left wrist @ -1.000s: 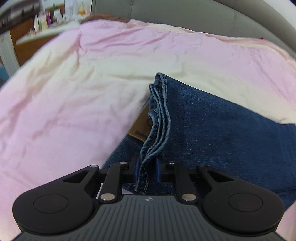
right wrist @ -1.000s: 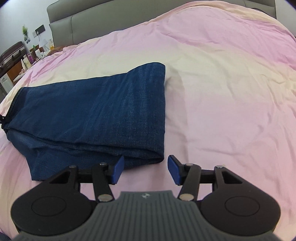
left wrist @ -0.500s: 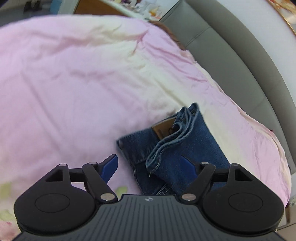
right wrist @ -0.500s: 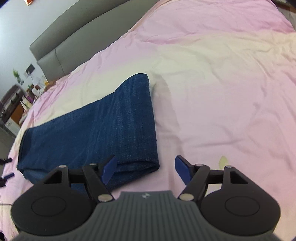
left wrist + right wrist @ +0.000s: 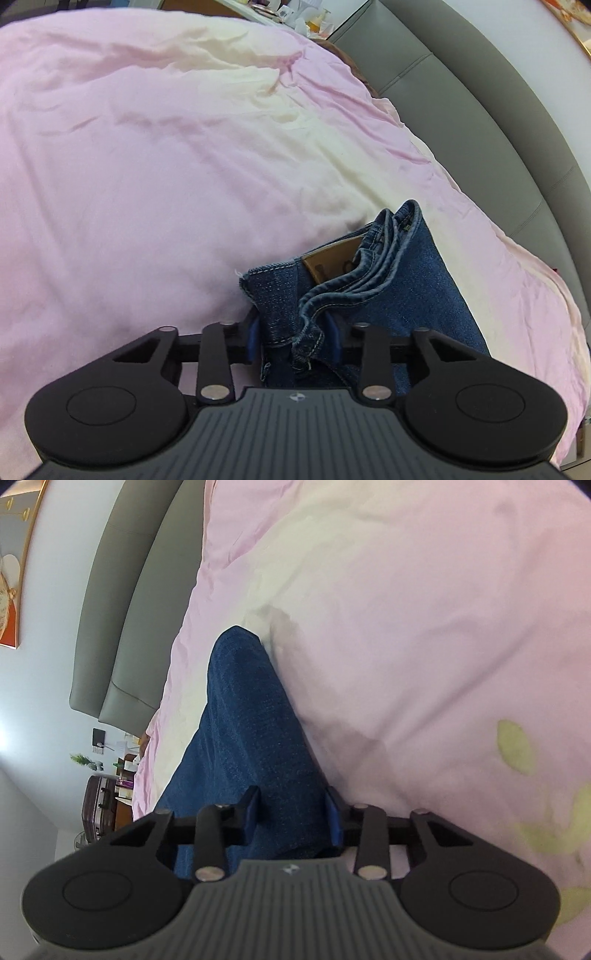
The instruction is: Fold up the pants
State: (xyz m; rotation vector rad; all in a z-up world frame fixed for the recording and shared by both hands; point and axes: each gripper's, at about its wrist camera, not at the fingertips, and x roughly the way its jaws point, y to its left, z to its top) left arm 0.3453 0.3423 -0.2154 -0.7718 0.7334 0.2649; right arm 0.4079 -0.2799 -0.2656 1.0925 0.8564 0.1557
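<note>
Pants [image 5: 424, 280] between both grippers' closing jaws

left gripper [image 5: 293, 341] is closing on the hem-and-waistband end of the folded jeans [image 5: 417, 295], which sit on the pink duvet [image 5: 147, 166] near the grey headboard [image 5: 498, 122] edge

Pink duvet [image 5: 155, 177] meets a grey headboard [image 5: 480, 110].
</note>
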